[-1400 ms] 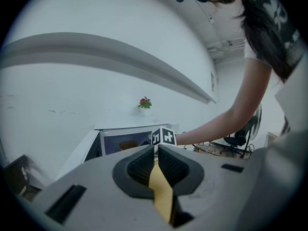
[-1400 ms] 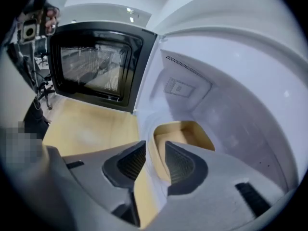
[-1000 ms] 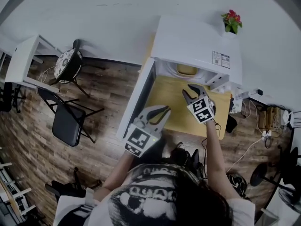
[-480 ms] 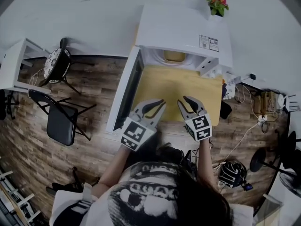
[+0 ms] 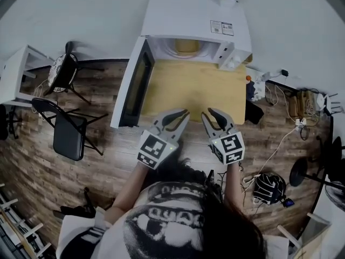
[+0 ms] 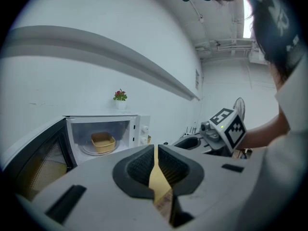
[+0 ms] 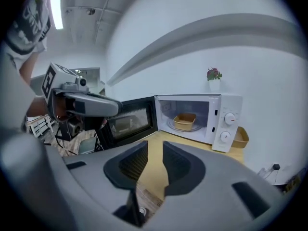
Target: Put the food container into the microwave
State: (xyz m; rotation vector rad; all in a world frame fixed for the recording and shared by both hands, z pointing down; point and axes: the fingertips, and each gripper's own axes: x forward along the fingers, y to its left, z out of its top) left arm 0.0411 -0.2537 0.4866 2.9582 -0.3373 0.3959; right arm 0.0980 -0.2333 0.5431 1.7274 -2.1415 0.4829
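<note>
White wall (image 5: 81, 20), wood-plank flr (image 5: 64, 182), blk folding chair (image 5: 69, 139).

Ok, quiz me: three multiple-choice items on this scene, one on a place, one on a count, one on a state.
1. Where the food container sits relative to the microwave: A under it; B inside it; C on top of it.
2. Dials on the microwave: A one; B two; C four.
3. The microwave door is: A shut; B open; C missing.

1 B, it shows within the cavity; 2 B, one dial sits above the other; 3 B, it stands swung out.
</note>
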